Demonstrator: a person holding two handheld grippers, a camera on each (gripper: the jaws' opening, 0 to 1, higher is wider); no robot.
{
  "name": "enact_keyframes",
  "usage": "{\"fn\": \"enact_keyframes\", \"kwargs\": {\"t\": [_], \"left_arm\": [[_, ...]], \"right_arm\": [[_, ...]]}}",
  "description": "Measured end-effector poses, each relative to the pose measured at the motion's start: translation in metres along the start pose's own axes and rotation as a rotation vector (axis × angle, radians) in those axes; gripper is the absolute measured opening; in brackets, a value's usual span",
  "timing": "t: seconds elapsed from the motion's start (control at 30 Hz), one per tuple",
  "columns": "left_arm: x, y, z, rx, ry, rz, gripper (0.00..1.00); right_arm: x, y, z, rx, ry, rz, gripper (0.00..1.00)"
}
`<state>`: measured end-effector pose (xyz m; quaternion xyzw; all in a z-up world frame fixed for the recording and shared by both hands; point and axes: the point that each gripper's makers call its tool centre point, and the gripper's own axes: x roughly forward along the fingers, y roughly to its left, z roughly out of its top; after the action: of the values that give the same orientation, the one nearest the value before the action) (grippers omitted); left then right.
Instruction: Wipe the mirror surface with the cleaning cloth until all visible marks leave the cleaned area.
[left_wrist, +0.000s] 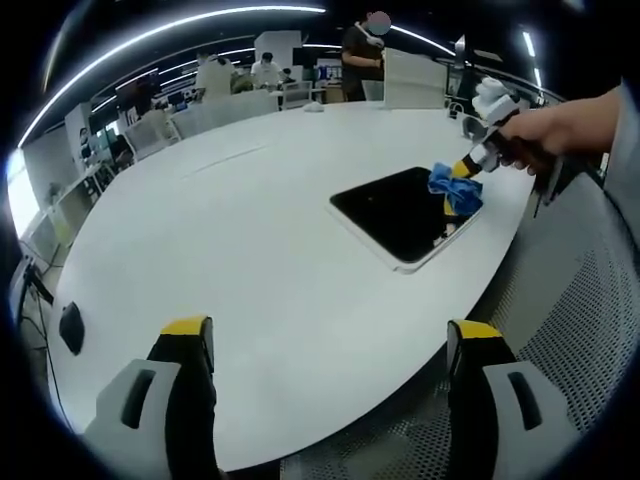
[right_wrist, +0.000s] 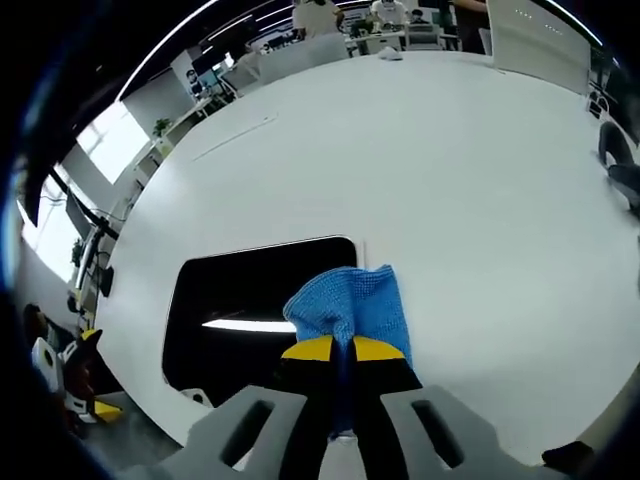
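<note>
A large white oval table (left_wrist: 260, 250) takes up most of both views. In the left gripper view, a flat rectangular mirror (left_wrist: 400, 212) with a pale frame lies right of centre, near the table's right edge, its glass reading dark. Over the mirror's right end, in the upper right of the frame, a person's hand (left_wrist: 560, 130) holds the right gripper (left_wrist: 470, 168), which pinches a blue cleaning cloth (left_wrist: 455, 188) that rests on the glass. The left gripper (left_wrist: 330, 345) rises from the bottom of its own view with its yellow-tipped jaws wide apart and nothing between them, over bare table well apart from the mirror.

In the right gripper view, the right gripper (right_wrist: 344, 350) sits at bottom centre, jaws clamped together on the cleaning cloth (right_wrist: 350, 305), which bunches forward over the mirror's (right_wrist: 240, 290) right edge. A bright streak of reflected ceiling light crosses the glass; whether marks remain cannot be told.

The wiping step seems to be in hand. The next move likely calls for dragging the cloth leftward across the uncovered dark glass with steady downward pressure, without pushing the mirror off the nearby table edge
</note>
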<state>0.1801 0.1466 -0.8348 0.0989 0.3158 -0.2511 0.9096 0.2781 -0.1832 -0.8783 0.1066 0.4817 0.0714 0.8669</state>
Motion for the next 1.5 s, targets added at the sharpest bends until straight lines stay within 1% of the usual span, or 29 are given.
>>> {"fn": "enact_keyframes", "kwargs": {"t": [0.2, 0.5, 0.67, 0.73, 0.87, 1.13, 1.3, 1.4, 1.5], "left_arm": [[0.0, -0.001, 0.0, -0.001, 0.002, -0.001, 0.97], [0.0, 0.0, 0.0, 0.0, 0.007, -0.001, 0.97], [0.0, -0.001, 0.002, -0.007, -0.002, -0.002, 0.97], [0.0, -0.001, 0.003, -0.01, -0.004, -0.003, 0.97], [0.0, -0.001, 0.004, -0.014, -0.012, -0.003, 0.98], [0.0, 0.0, 0.003, -0.013, -0.015, 0.0, 0.97], [0.0, 0.001, 0.004, -0.01, -0.019, 0.004, 0.98], [-0.001, 0.001, 0.005, -0.01, -0.022, 0.007, 0.98], [-0.001, 0.001, 0.005, -0.011, -0.023, 0.008, 0.98]], "right_arm": [[0.002, 0.003, 0.01, -0.006, -0.004, -0.005, 0.0], [0.014, 0.003, 0.03, -0.024, -0.004, -0.013, 0.0], [0.018, 0.002, 0.035, -0.033, -0.008, -0.018, 0.0], [0.025, -0.002, 0.039, -0.034, -0.006, -0.019, 0.0], [0.031, -0.004, 0.045, -0.039, -0.006, -0.023, 0.0], [0.025, 0.001, 0.044, -0.042, -0.007, -0.03, 0.0], [0.027, 0.0, 0.045, -0.046, -0.014, -0.027, 0.0], [0.029, -0.002, 0.045, -0.066, -0.017, -0.017, 0.0], [0.018, -0.002, 0.05, -0.067, -0.032, -0.014, 0.0]]}}
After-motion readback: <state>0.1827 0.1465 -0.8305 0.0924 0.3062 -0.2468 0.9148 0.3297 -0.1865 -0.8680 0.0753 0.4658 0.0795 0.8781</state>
